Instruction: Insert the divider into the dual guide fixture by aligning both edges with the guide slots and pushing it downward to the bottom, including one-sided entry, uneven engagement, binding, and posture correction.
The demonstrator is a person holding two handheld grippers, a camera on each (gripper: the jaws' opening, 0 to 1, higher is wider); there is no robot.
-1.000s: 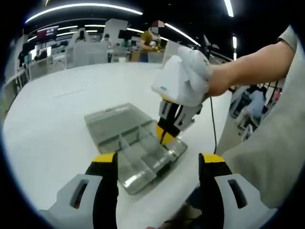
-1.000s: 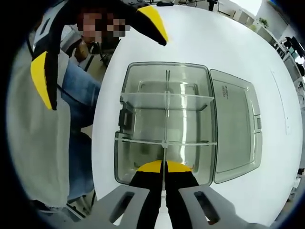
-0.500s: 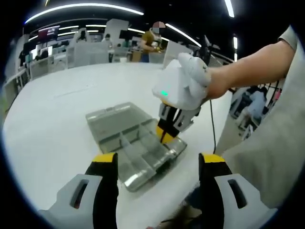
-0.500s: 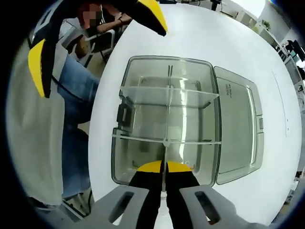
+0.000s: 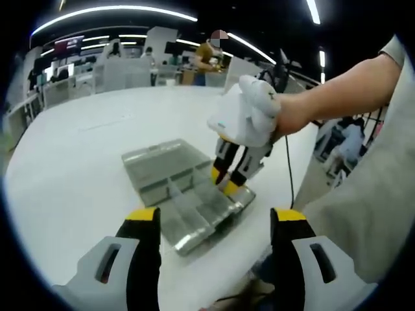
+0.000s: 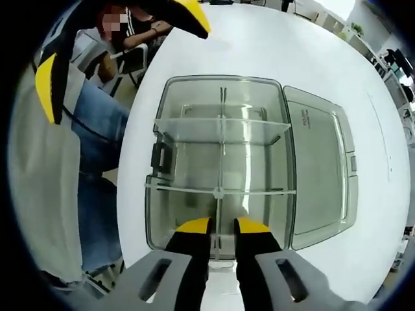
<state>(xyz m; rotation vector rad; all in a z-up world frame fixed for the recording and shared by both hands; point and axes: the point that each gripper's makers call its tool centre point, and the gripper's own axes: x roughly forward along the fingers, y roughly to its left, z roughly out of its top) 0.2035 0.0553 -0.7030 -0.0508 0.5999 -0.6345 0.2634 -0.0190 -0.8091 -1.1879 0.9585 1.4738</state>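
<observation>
Right gripper view, clear box (image 6: 162, 214) with dividers (image 6: 220, 129) seated, right tongs (image 6: 222, 227) slightly parted, left tongs (image 5: 214, 217) wide

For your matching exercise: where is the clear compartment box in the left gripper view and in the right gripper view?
Left gripper view: the clear box lies centre, under the right gripper.
Right gripper view: it lies centre, just above the jaws.
Shared landmark: its open lid on the white table.
</observation>
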